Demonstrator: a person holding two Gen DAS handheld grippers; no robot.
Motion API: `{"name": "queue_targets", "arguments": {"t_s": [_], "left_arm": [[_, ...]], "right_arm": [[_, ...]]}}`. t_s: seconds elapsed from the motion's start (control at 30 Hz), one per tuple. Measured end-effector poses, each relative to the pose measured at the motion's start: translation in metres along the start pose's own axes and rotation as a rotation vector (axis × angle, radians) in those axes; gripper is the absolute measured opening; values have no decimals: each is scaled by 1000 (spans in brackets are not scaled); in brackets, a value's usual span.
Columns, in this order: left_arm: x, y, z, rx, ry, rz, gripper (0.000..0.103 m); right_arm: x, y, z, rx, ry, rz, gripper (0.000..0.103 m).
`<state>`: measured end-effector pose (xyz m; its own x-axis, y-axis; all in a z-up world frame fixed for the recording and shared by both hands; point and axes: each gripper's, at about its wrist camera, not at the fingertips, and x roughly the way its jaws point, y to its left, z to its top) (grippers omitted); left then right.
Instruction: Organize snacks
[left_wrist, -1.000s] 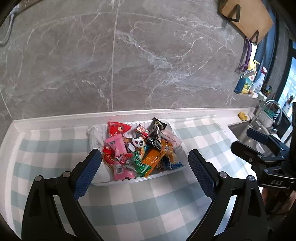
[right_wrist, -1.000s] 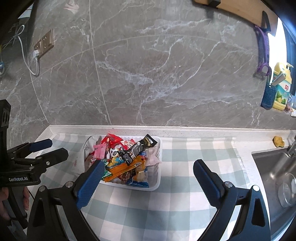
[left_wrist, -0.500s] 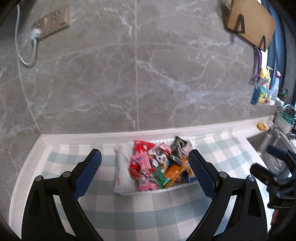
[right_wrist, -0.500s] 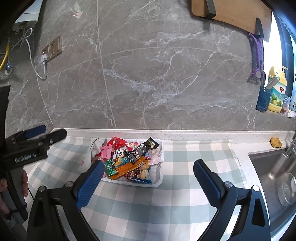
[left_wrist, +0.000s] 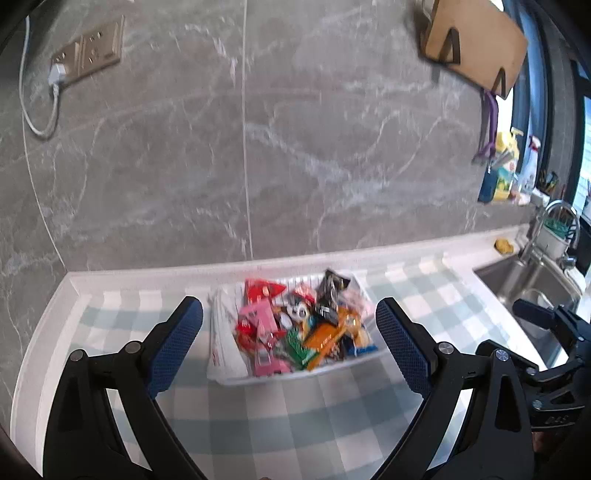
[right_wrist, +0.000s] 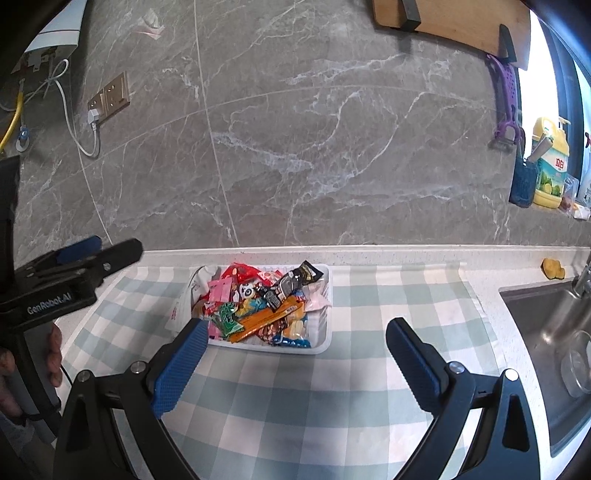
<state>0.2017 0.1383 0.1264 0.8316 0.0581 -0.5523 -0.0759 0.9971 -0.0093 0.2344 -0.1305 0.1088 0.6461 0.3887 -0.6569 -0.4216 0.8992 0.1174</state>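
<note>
Left wrist view: tray (left_wrist: 221, 328) of snacks (left_wrist: 295, 325) lies dead ahead between the wide left tool (left_wrist: 289, 341). Right tool (right_wrist: 293, 363), also wide and empty, sees it ahead-left, so the left looks better lined up.

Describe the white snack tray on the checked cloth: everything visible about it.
The white tray is a shallow rectangle with rounded corners and ribbed walls, apparently thin plastic. It lies flat on the green-and-white checked cloth, close to the grey marble wall. Mixed snack packets are heaped in it, among them a long orange packet and a black one sticking up at the back. A white bag lies against its left end. Neither set of tongs touches it.
</note>
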Motion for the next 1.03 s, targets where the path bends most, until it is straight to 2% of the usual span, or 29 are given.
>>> {"name": "queue_targets", "arguments": {"t_s": [0.17, 0.27, 0.43, 0.57, 0.77, 1.03], "left_arm": [[17, -12, -14, 63, 59, 71, 96], [25, -13, -22, 66, 91, 59, 96], [39, -2, -31, -3, 141, 35, 96], [41, 0, -33, -1, 138, 49, 96], [38, 5, -33, -41, 140, -6, 96], [37, -8, -42, 15, 151, 6, 95]], "right_arm": [[2, 0, -9, 12, 21, 5, 99], [3, 0, -15, 16, 34, 9, 99], [4, 3, -21, 19, 50, 19, 99], [7, 5, -23, 18, 61, 24, 99], [8, 7, -26, 18, 69, 27, 99], [13, 3, -31, 32, 91, 24, 99]]}}
